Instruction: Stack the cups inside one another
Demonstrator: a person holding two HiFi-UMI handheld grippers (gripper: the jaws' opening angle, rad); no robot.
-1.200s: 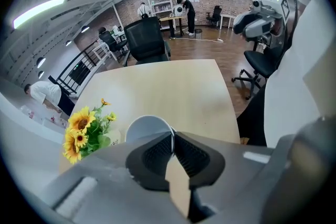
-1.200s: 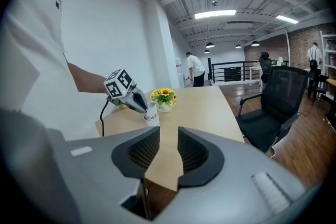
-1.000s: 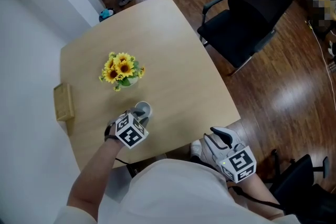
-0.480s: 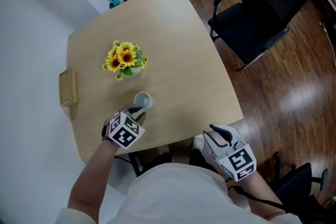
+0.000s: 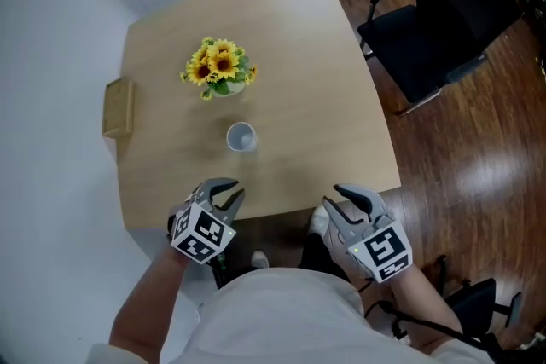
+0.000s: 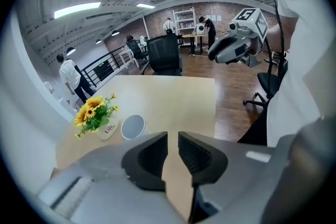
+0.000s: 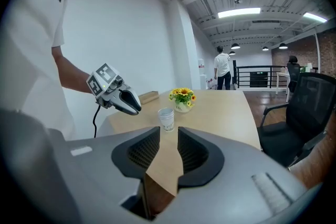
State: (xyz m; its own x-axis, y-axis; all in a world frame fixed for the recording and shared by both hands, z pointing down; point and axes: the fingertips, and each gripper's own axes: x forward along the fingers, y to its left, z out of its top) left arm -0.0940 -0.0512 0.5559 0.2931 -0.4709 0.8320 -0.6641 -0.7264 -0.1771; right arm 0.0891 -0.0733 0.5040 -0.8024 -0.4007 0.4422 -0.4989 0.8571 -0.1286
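Observation:
A white paper cup stack stands upright on the light wooden table, just in front of the sunflower vase. In the left gripper view the cup shows beyond the jaws, apart from them. My left gripper hangs over the table's near edge, its jaws closing to a narrow gap with nothing between them. My right gripper is held off the near edge, open and empty. The right gripper view shows the cup and the left gripper to its left.
A small vase of sunflowers stands behind the cup. A wooden box lies at the table's left edge. A black office chair stands on the wooden floor to the right. People walk in the far background.
My left gripper has drawn back from the cup toward the near table edge and its jaws have narrowed. The cup stays standing on the table. The right gripper has hardly moved.

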